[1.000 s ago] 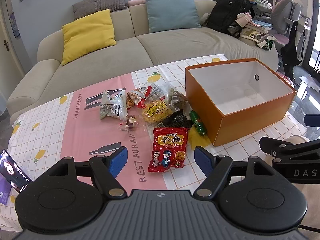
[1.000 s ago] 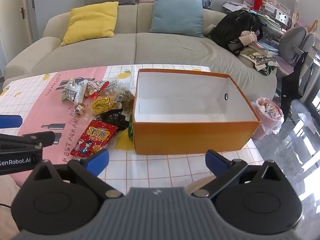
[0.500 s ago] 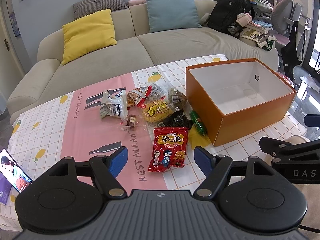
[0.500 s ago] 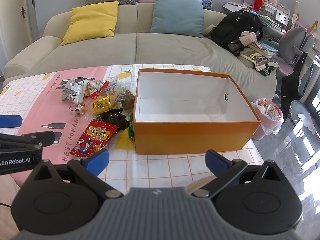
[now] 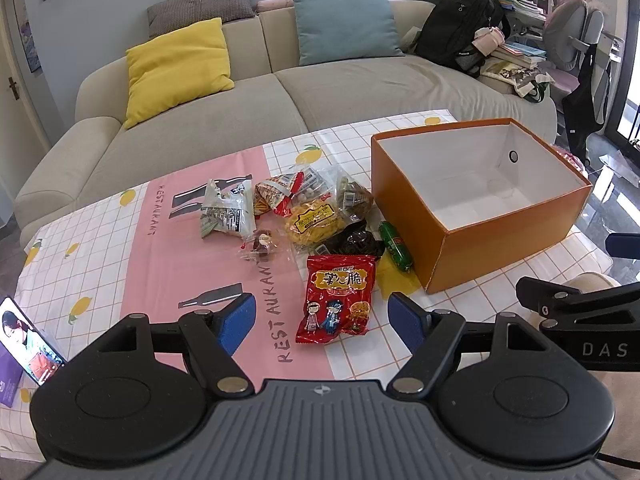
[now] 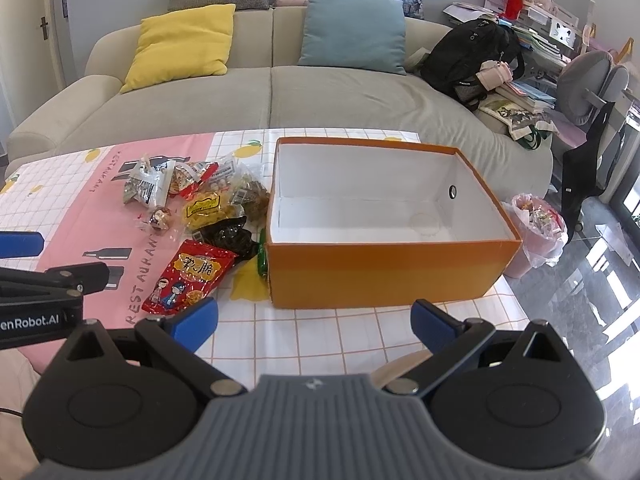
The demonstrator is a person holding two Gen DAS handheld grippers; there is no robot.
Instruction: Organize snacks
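Both my hands hover over the surface (image 5: 100, 240). My left gripper (image 5: 322, 322) has fingers spread wide, nothing between; red snack bag (image 5: 338, 298) lies just past them at 12 o'clock. My right gripper (image 6: 314, 320) is spread too, empty. Orange box (image 6: 384, 268) at 12, snack pile (image 6: 204, 200) at 10.

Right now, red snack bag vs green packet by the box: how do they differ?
The red snack bag is broad and flat, printed with cartoon figures; the green packet is slim and tube-like. The red snack bag lies in the open, nearest the left gripper; the green packet sits close against the orange box. Both lie on the tablecloth, outside the box, untouched.
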